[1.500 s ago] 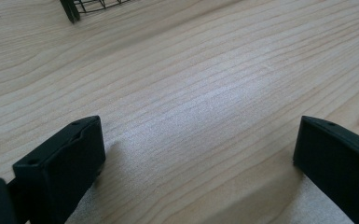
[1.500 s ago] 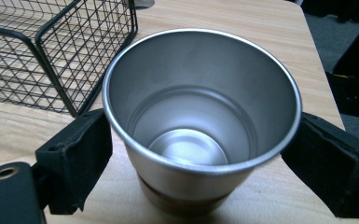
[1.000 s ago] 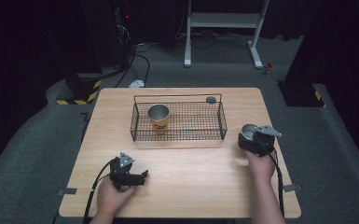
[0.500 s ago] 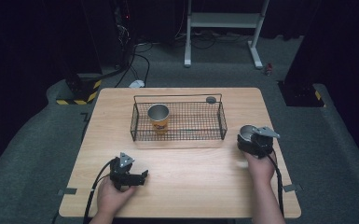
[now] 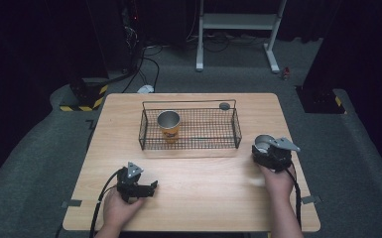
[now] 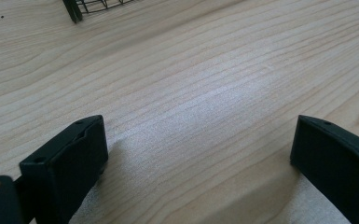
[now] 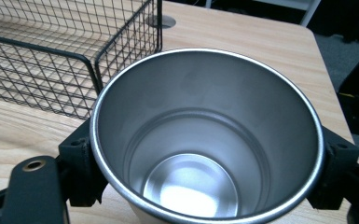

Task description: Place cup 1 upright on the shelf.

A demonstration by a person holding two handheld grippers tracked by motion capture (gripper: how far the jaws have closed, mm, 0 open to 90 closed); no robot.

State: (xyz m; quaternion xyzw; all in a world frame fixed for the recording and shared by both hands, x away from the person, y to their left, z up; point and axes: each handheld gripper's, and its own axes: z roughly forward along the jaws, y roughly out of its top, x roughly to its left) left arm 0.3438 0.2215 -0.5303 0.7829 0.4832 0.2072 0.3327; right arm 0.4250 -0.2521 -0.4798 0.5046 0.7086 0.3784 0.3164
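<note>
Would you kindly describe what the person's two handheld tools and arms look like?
Both are black and blocky, with two thick squared jaws. The left tool and right tool each carry a grey three-cornered plate on top and trail a black cable toward the table's near edge. The forearms are bare, without sleeves.

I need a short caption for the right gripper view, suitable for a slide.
The right gripper clasps a steel cup from both sides, beside the corner of a black wire basket on the wooden table.

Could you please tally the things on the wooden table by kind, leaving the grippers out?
Round metal cups: 2, one with an orange band standing in the basket, one plain steel clamped in the right gripper.
Black wire mesh baskets: 1
Small round grey discs: 1
Total: 4
</note>
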